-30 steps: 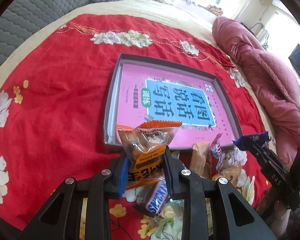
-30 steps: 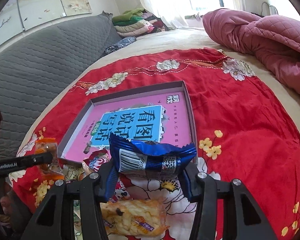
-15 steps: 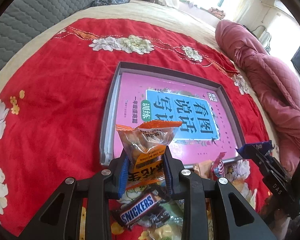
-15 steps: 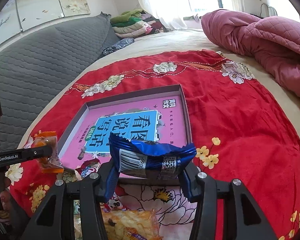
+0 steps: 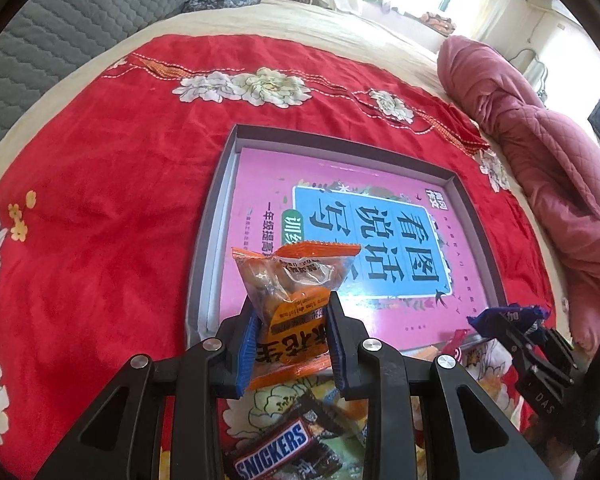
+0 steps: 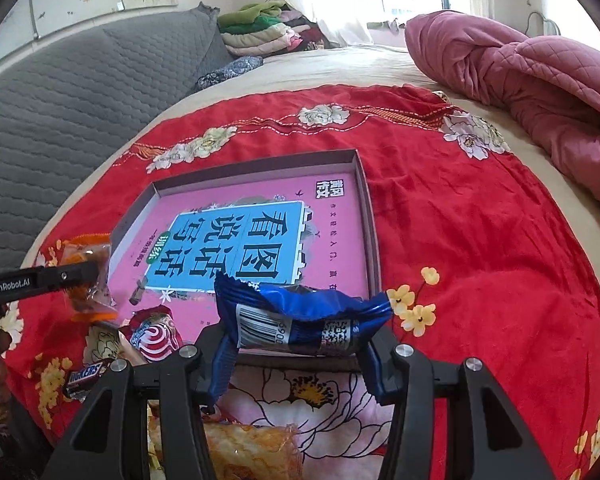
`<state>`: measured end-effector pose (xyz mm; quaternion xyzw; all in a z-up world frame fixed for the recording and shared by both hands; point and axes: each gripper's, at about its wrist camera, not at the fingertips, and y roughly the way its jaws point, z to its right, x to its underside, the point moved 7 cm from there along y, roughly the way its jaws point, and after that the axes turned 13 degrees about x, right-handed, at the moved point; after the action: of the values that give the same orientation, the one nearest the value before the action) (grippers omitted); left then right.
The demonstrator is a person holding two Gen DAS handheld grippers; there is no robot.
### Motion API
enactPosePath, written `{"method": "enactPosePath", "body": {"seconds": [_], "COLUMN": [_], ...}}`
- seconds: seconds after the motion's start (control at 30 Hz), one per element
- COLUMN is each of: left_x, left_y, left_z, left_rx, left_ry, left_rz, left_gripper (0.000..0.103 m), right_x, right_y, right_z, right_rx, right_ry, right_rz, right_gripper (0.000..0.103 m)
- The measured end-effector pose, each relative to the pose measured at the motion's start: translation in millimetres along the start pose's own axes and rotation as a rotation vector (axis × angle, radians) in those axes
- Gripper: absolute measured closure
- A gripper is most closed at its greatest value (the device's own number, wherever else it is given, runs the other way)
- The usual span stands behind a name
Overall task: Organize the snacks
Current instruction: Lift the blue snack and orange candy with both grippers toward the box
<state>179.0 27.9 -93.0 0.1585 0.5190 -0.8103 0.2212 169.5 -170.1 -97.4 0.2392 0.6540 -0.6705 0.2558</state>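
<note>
A tray is laid on a blanket spread over the bed, and a book is held inside it. Loose snacks, among them a chocolate bar, are scattered before the tray's near edge. A quilt is heaped to the right, and folded clothes are stacked behind.

Left wrist view rides the left gripper, looking steeply down along its fingers over the near left corner of the tray, close to it, with the window at far right. Right wrist view rides the right gripper, looking down less steeply from the tray's near right side. Both share the tray, the red cloth, the Snickers bar and the pink quilt; each shows the other gripper at its edge
</note>
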Motion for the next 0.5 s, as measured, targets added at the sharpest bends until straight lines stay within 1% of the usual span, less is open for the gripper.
{"method": "enactPosePath", "body": {"seconds": [0.5], "left_x": [-5.1], "left_y": [17.3], "left_z": [-3.4], "left_rx": [-0.023], "left_ry": [-0.001], "left_rz": [-0.008], "left_gripper": [0.071], "right_x": [4.5], "right_y": [17.5], "right_z": [-5.4], "right_rx": [0.006], "right_ry": [-0.016], "right_rz": [-0.042], "right_gripper": [0.051]}}
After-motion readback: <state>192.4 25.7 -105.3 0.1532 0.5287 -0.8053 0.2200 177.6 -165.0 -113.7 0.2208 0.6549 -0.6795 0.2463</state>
